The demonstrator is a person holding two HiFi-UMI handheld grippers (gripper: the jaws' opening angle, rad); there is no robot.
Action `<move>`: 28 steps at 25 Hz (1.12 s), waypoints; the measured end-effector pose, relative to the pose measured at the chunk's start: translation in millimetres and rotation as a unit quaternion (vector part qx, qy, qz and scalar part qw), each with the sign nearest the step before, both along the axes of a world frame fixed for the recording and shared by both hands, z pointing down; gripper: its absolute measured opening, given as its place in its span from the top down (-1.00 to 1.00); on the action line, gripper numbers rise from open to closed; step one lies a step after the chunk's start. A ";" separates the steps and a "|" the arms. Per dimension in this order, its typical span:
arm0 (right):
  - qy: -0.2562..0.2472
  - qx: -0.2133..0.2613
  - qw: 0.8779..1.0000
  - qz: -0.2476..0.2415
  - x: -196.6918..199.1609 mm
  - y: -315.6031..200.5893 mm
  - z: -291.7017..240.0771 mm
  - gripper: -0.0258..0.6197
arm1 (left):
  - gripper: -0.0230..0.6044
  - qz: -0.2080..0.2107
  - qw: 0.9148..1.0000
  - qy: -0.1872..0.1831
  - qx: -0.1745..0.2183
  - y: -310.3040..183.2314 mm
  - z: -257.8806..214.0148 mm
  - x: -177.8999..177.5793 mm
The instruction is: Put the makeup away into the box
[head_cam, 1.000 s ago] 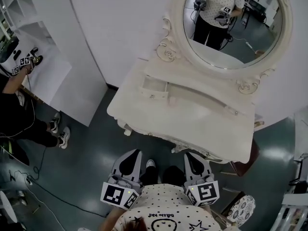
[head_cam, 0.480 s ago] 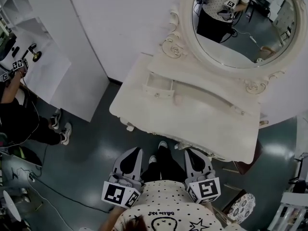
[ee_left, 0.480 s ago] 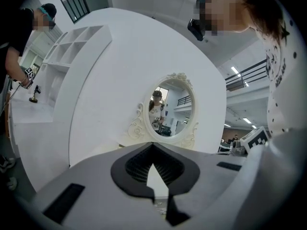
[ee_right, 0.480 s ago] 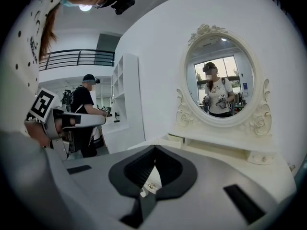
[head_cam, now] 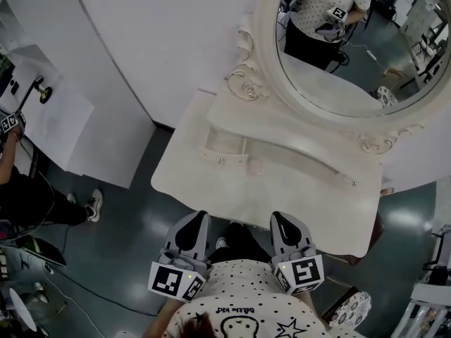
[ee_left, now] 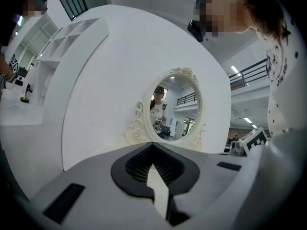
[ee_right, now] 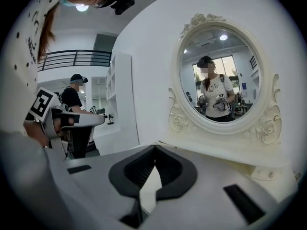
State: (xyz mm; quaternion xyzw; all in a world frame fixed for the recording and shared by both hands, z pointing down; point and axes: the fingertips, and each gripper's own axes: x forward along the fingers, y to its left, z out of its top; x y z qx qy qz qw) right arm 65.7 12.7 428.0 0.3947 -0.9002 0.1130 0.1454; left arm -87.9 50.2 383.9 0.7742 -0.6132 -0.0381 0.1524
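Note:
A white dressing table [head_cam: 211,182] with an oval mirror [head_cam: 352,55] stands right in front of me. A small open tray-like unit [head_cam: 225,144] sits on its top below the mirror. I cannot make out any makeup or box. My left gripper [head_cam: 196,221] and right gripper [head_cam: 282,221] are held side by side at the table's near edge, pointing at it. Both are shut with nothing between the jaws. The left gripper [ee_left: 152,147] faces the mirror [ee_left: 175,109] in its own view, and the right gripper [ee_right: 154,150] faces the mirror [ee_right: 220,80] likewise.
Another person [head_cam: 21,189] stands at the far left by a white shelf unit [head_cam: 49,118]. A white curved wall panel [head_cam: 155,41] rises behind the table. A stool with a patterned seat [head_cam: 352,308] stands at the lower right on the dark floor [head_cam: 120,245].
I have stepped toward the dressing table. Its near edge now lies just beyond both gripper tips, and my feet are hidden under it. Both grippers stayed shut and side by side.

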 end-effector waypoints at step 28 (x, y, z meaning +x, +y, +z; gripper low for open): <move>0.005 -0.006 0.996 0.088 -12.4 -84.9 -3.4 0.90 | 0.94 0.092 0.996 -0.003 -0.001 -116.6 -9.5 -17.4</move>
